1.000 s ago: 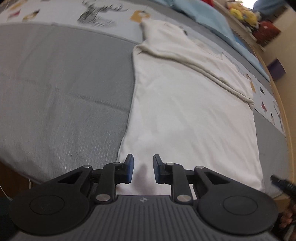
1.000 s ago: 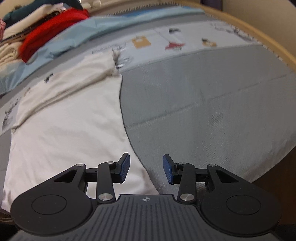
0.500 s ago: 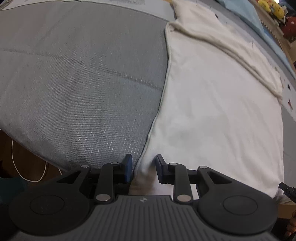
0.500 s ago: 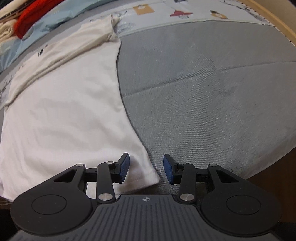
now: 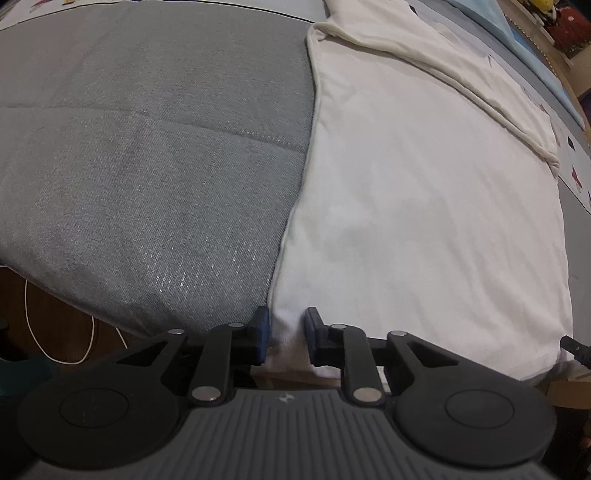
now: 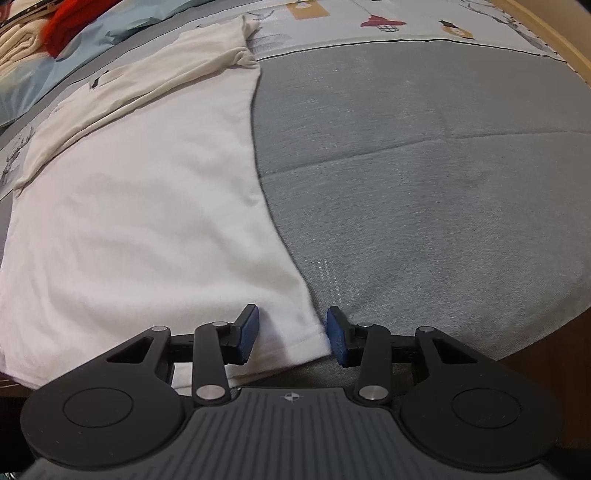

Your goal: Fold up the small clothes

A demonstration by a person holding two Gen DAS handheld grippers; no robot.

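Left wrist view is showing the left gripper (image 5: 286,334) pointing steeply down at the near left corner of a white T-shirt (image 5: 424,192), which is lying spread flat on a grey quilted bedspread (image 5: 147,166). Its jaws are closing, standing narrowly apart with the shirt's corner fabric bunching between the blue pads (image 5: 263,332); the pads are not yet visibly pressing the cloth. At the far end of the shirt, its upper part is lying folded back over the body in a rumpled band. Beyond the bed's near edge, a white cable (image 5: 59,325) is lying on the dark floor.

Right wrist view is showing the right gripper (image 6: 291,334) hovering over the shirt's (image 6: 147,206) other near corner. Its jaws are standing moderately apart, straddling that corner: one blue pad (image 6: 248,332) is sitting over the white fabric, the other just past the shirt's side edge over the grey bedspread (image 6: 424,184). Nothing is being gripped. Farther back, a printed strip of bedding (image 6: 369,22) is running across the bed, and red cloth (image 6: 70,18) is sitting among other piled fabrics in the far left corner.
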